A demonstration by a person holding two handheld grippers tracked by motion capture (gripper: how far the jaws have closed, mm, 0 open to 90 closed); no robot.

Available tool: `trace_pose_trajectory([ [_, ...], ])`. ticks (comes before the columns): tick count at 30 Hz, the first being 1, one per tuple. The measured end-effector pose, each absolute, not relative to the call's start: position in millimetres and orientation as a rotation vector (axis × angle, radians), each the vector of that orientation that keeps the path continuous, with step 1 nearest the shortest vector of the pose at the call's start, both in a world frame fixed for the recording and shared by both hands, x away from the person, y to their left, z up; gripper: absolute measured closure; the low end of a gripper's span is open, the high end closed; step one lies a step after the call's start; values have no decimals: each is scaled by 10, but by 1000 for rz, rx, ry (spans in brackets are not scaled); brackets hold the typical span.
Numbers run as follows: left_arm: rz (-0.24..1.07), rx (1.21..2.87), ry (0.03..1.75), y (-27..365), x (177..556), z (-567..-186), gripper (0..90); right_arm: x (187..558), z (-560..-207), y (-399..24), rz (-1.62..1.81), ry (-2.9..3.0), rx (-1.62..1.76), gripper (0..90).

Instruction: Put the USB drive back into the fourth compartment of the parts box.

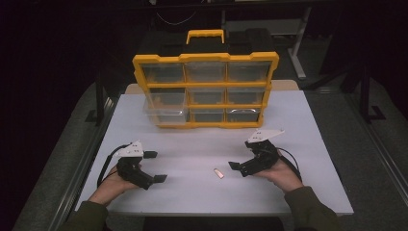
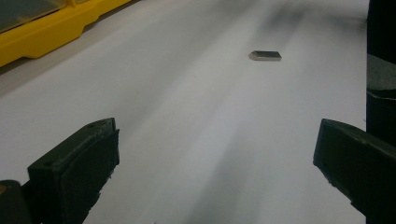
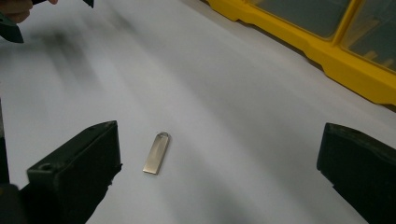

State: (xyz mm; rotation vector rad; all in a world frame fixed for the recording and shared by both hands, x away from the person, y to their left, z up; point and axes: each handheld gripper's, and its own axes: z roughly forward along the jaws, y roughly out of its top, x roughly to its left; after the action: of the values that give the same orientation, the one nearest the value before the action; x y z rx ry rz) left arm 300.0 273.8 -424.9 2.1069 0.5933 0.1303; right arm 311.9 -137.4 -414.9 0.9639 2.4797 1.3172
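A: What's on the surface (image 1: 202,192)?

B: A yellow organizer (image 1: 206,90) stands upright at the far side, its clear drawers facing the person. One drawer (image 1: 163,111) at the lower left sits pulled partway out. Nearer the person lies a small flat metal stick (image 1: 219,173), alone on the white top.

A: And the grippers?

B: The left gripper (image 1: 155,166) is held low at the near left, jaws spread wide with nothing between them. The right gripper (image 1: 239,168) is at the near right, jaws also wide apart and empty.

A: Where is the stick relative to them?

B: Between the two, just beside the right gripper. In the right gripper view it lies flat on the surface between the open jaws, closer to the left-hand one, touching neither. In the left gripper view it lies well ahead.
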Motion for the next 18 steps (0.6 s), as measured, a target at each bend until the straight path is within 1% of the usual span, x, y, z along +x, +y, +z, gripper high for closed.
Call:
trace_pose_trajectory([
  [18,128,2108,594,2736,3010,-4245,0,3169,-4108,-1267,1312,2498,933,0],
])
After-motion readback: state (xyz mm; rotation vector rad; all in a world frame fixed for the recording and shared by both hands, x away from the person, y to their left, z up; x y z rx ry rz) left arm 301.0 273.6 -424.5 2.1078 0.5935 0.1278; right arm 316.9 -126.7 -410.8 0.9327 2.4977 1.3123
